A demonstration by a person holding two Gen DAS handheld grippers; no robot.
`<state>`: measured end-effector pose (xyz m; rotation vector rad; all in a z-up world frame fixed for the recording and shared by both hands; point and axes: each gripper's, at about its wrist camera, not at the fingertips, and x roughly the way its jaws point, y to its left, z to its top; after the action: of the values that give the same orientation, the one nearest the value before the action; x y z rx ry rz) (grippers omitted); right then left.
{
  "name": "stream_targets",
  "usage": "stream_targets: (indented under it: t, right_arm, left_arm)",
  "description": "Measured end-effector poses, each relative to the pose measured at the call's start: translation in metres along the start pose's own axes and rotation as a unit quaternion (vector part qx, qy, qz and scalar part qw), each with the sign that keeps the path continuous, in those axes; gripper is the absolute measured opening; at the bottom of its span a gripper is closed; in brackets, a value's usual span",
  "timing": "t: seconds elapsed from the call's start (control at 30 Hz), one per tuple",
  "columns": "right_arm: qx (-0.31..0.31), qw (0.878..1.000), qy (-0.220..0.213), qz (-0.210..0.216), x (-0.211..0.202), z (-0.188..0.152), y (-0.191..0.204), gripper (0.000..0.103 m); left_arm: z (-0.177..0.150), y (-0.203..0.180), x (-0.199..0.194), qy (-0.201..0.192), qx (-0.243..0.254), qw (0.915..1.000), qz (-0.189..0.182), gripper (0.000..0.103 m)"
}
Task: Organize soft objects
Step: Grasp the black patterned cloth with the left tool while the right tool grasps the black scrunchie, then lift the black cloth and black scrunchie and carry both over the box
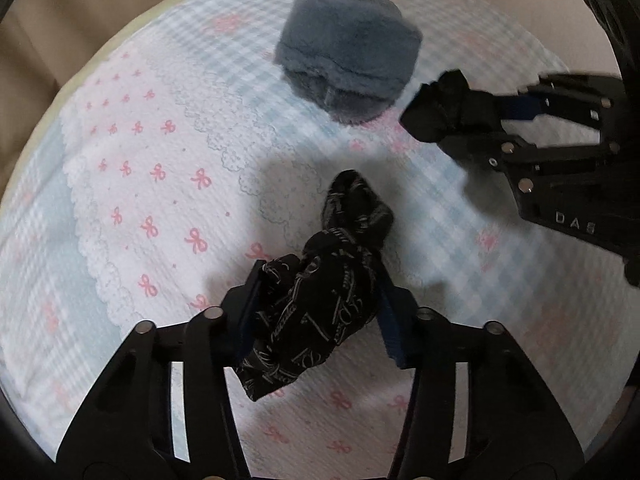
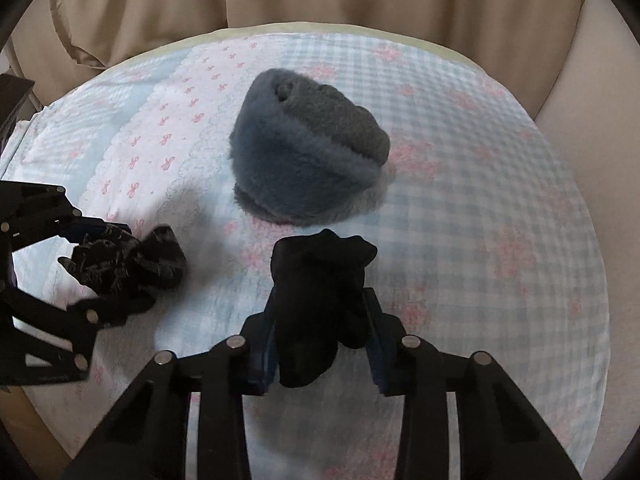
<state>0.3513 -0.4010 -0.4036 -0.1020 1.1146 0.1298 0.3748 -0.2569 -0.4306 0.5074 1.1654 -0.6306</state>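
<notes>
We hold one bunched item in each hand-held gripper above the bed, probably to gather them beside the fluffy blue-grey plush bundle (image 2: 308, 152): our left hand-held gripper (image 1: 320, 312) pinches a crumpled black cloth with pale line print (image 1: 320, 304). Our right hand-held gripper (image 2: 320, 332) pinches a plain black sock-like fabric (image 2: 320, 304), limp, over the gingham, pink-bowed bedsheet (image 2: 480, 240).

Grey-blue fuzzy hat (image 2: 304, 152), black sock (image 2: 320, 304), pink-bowed sheet (image 2: 480, 240).

R claw (image 1: 486, 114) motion-blurred; patterned cloth (image 1: 320, 280) tail hidden.
</notes>
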Motion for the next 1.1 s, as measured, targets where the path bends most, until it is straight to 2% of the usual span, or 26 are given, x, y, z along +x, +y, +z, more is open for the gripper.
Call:
stream_targets:
  t: [0.23,0.5,0.7,0.9,1.1]
  right_arm:
    - [0.012,1.0,-0.008,-0.003,-0.011,0.002,-0.006,0.03]
    - [0.026,0.999,-0.03,-0.006,-0.05,0.011,-0.009,0.03]
    - [0.032,0.998,-0.054,-0.007,-0.102,0.019,-0.008,0.03]
    - [0.032,0.996,-0.078,-0.009,-0.165,0.023,-0.001,0.03]
    - [0.026,0.995,-0.098,-0.008,-0.233,0.021,0.018,0.03]
  left_arm:
    - [0.008,0.024,-0.013,-0.007,-0.05,0.9985,-0.02,0.041]
    - [0.016,0.017,-0.043,-0.017,-0.06,0.998,-0.014,0.041]
    - [0.021,0.009,-0.091,-0.036,-0.068,0.997,-0.006,0.041]
    - [0.021,-0.004,-0.155,-0.063,-0.087,0.9942,0.007,0.041]
    - [0.002,-0.009,-0.225,-0.088,-0.122,0.9884,0.016,0.041]
